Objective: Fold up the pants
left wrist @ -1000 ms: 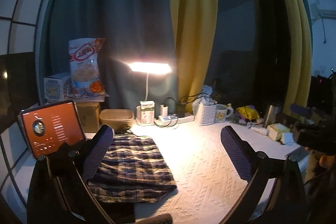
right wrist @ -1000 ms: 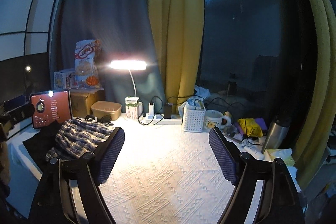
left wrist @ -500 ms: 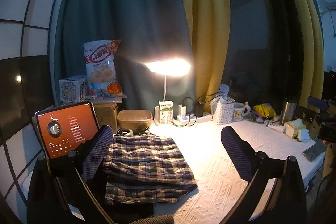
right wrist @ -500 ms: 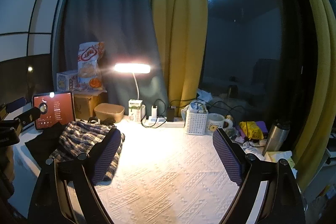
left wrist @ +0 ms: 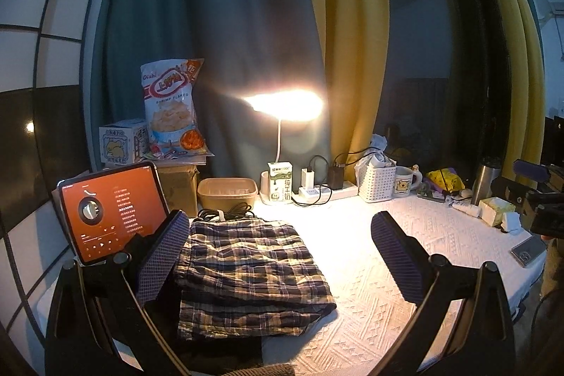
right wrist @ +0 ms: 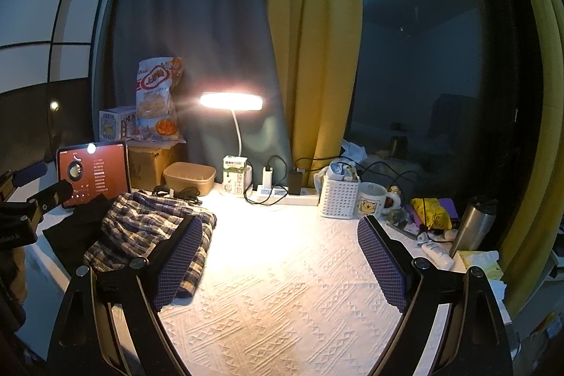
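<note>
Dim room at night, white textured table cover [right wrist: 282, 288] lit by a single desk lamp [right wrist: 231, 102], teal and yellow curtains [left wrist: 218, 23] drawn behind.

Nearest the lens, left gripper [left wrist: 278, 252] held above the table with fingers spread wide, nothing between them, the left pad [left wrist: 162, 256] overlapping the edge of the plaid pants in the picture; contact impossible to confirm from this angle. Right gripper [right wrist: 280, 256] likewise held with fingers wide apart over bare cover, jaws just finished easing further open, nothing gripped.

Plaid pants [left wrist: 246, 270] folded into a compact stack on the left part of the table, resting partly on a dark cloth [right wrist: 75, 231] that reaches toward the left edge.

Just beyond, a tablet [left wrist: 112, 208] with an orange screen propped upright at the left, a tan container [left wrist: 227, 192] and a coil of black cable [left wrist: 225, 212] behind the pants.

Farther back, a milk carton [left wrist: 280, 182], power strip [right wrist: 285, 194] with chargers, white basket [right wrist: 338, 196] and cartoon mug [right wrist: 372, 203] lined along the curtain. Snack bag [left wrist: 171, 108] standing on a cardboard box [left wrist: 178, 185] at far left; steel flask [right wrist: 474, 221] at far right.
</note>
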A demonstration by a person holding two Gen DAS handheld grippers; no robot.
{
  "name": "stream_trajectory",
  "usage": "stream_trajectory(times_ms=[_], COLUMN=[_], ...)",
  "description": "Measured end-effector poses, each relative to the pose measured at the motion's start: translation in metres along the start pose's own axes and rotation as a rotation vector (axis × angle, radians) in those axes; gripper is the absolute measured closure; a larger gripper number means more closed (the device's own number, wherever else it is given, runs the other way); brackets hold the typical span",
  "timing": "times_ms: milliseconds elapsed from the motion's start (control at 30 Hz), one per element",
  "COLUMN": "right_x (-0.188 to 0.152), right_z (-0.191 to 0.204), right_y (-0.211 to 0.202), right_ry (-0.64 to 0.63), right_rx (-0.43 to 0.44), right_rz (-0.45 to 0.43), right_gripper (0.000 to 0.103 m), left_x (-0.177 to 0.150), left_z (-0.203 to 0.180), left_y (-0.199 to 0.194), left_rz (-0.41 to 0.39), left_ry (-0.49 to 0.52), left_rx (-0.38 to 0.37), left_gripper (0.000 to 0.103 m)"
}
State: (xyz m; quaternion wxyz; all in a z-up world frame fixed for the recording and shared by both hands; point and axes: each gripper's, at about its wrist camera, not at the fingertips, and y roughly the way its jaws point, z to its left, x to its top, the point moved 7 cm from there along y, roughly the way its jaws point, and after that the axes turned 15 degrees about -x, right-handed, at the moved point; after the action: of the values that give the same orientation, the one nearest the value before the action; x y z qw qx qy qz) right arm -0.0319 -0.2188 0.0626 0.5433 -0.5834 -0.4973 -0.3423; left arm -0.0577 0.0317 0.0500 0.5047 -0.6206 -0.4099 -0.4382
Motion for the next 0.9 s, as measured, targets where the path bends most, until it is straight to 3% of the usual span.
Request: stream_trajectory(times_ms=[900], right_x=[-0.0021], right_z=[-0.0029], right_y=[0.0001], right_ry=[0.011], right_rx=[-0.014], right_rz=[0.005], right_gripper=[0.011], left_x=[-0.0004], left_z=[-0.0046], left_y=[0.0026], left_rz=[0.008], left_ry=[0.009], left_rx=[-0.023], left_gripper=[0.001])
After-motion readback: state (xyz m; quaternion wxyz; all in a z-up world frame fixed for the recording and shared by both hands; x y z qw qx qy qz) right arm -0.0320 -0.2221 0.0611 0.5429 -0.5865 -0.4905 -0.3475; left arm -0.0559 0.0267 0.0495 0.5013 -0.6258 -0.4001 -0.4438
